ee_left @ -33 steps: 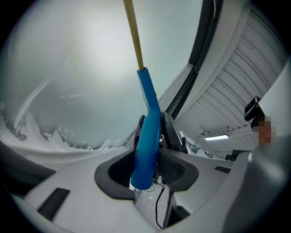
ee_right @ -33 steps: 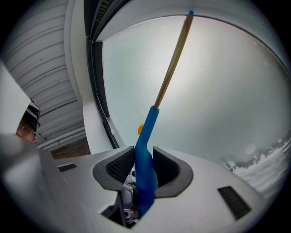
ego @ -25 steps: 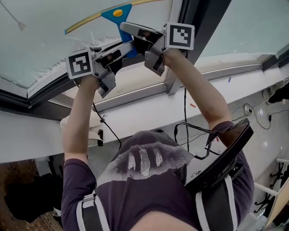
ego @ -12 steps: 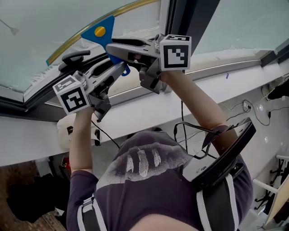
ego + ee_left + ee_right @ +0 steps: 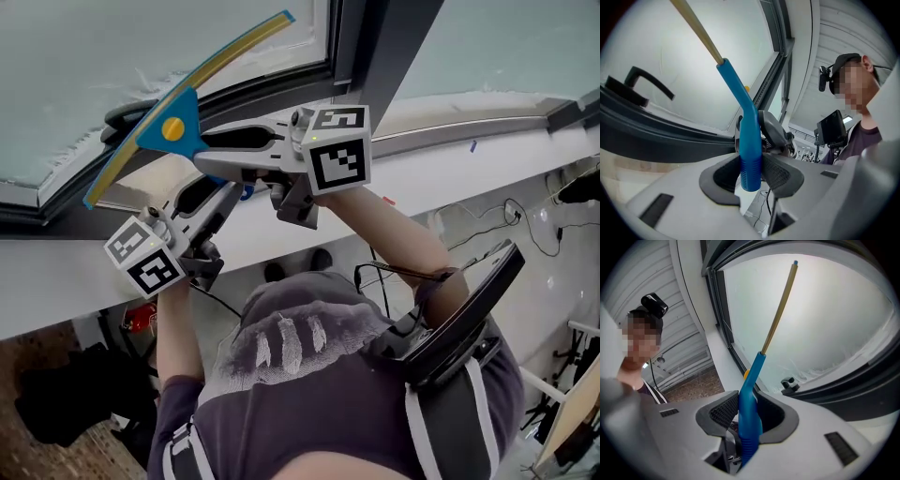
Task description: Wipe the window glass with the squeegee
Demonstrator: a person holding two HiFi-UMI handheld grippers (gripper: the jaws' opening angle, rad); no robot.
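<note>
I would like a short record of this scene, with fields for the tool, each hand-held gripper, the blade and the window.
tool: squeegee with a blue handle
left hand-held gripper: shut on the squeegee handle
right hand-held gripper: shut on the same handle
blade: yellow, slanted across the lower part of the window glass; contact cannot be told
window handle: black, by the lower edge of the glass
</note>
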